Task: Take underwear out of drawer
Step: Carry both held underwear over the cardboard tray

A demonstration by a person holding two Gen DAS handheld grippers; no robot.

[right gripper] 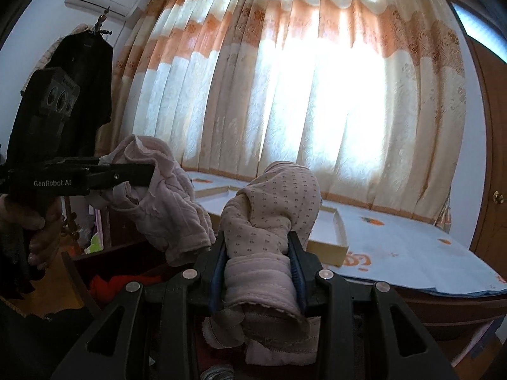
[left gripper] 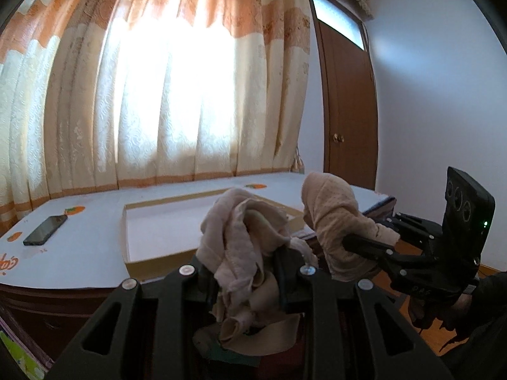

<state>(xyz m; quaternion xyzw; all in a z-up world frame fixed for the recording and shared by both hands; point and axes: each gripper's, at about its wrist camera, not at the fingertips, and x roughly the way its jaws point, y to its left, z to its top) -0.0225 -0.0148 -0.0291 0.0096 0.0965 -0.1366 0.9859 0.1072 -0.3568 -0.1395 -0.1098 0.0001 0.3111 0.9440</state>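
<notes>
My left gripper (left gripper: pixel 247 272) is shut on a crumpled plain beige piece of underwear (left gripper: pixel 244 231), held up in front of the table. It also shows in the right wrist view (right gripper: pixel 149 174) with the same cloth (right gripper: pixel 171 209) hanging from it. My right gripper (right gripper: pixel 258 253) is shut on a pink dotted piece of underwear (right gripper: pixel 269 215). In the left wrist view the right gripper (left gripper: pixel 374 240) holds that cloth (left gripper: pixel 332 215) at the right. The open drawer (right gripper: pixel 126 272) lies below, with red cloth (right gripper: pixel 111 283) inside.
A table with a white orange-print cloth (left gripper: pixel 79 253) stands ahead, bearing a shallow cardboard box lid (left gripper: pixel 126 237) and a black phone (left gripper: pixel 46 229). Curtains (left gripper: pixel 174 95) hang behind. A brown door (left gripper: pixel 348 110) is at the right. Dark clothes (right gripper: pixel 85 95) hang at the left.
</notes>
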